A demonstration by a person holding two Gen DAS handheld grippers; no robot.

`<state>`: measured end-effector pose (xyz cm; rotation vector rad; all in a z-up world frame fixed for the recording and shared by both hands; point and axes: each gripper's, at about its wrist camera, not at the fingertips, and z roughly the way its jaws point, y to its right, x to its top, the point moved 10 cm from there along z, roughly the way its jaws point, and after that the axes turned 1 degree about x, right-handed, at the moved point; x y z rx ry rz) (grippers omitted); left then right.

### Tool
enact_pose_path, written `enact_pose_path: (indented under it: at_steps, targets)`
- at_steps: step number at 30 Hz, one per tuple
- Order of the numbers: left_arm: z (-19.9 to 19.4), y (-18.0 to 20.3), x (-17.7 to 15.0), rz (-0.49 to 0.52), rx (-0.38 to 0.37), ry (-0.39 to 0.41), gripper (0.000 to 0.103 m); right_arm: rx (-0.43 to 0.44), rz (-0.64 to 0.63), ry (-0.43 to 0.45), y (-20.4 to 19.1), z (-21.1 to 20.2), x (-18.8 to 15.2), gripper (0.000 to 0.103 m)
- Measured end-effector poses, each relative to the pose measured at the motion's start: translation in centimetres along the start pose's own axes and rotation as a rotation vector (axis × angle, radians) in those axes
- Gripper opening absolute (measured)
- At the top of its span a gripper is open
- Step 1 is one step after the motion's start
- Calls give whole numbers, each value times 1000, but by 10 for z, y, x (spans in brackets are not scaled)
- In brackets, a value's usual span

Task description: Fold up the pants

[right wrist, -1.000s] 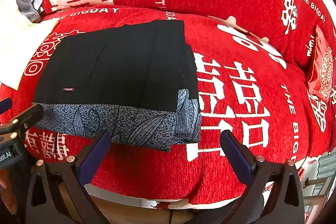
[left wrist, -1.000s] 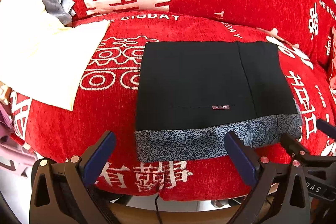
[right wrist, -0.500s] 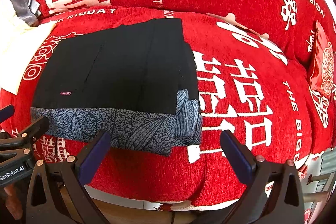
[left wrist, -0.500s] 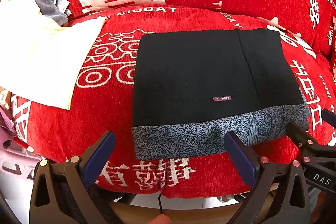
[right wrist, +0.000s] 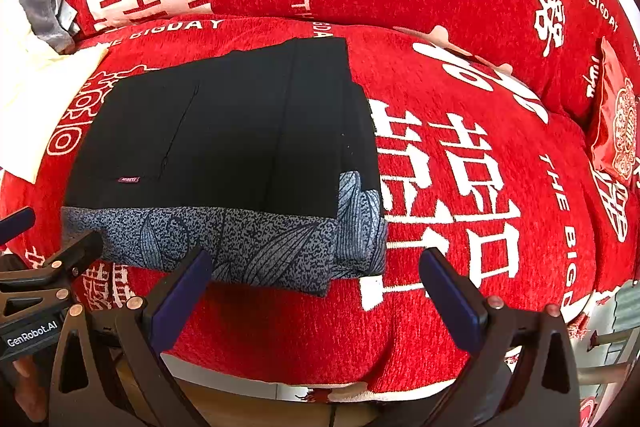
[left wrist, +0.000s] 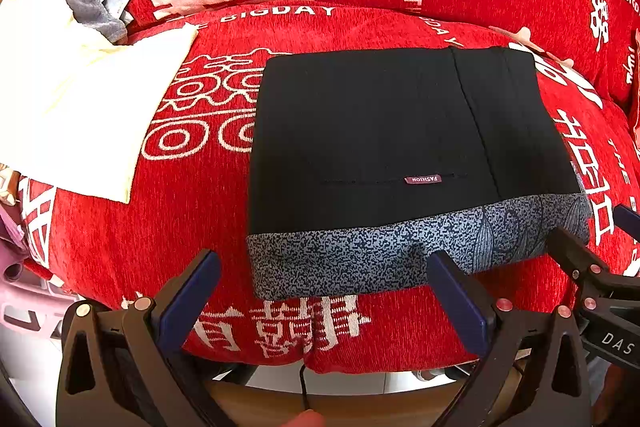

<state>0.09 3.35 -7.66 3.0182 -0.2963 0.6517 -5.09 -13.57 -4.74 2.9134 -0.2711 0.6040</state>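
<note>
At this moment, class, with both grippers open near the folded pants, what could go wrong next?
The pants lie close to the cushion's front edge, so a tug might slide them off. On the right side, layers sit uneven, so the right gripper may catch only some. The left gripper might drag the patterned band loose.

Folded black pants (left wrist: 384,131) with grey patterned waistband, a flat rectangle on the red sofa seat (left wrist: 160,227)
</note>
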Motion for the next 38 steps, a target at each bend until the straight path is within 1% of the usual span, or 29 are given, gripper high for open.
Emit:
enact_pose_path:
  at_steps: [22, 31, 38]
  targets:
    - [-2, 2, 0, 9, 0, -1, 103, 3, 4, 4, -3, -1, 2, 103]
    - [-1, 3, -1, 13, -19, -12, 103, -3, 8, 9, -3, -5, 2, 103]
    - [-5, 0, -6, 11, -23, 11, 103, -11, 14, 13, -1, -8, -7, 103]
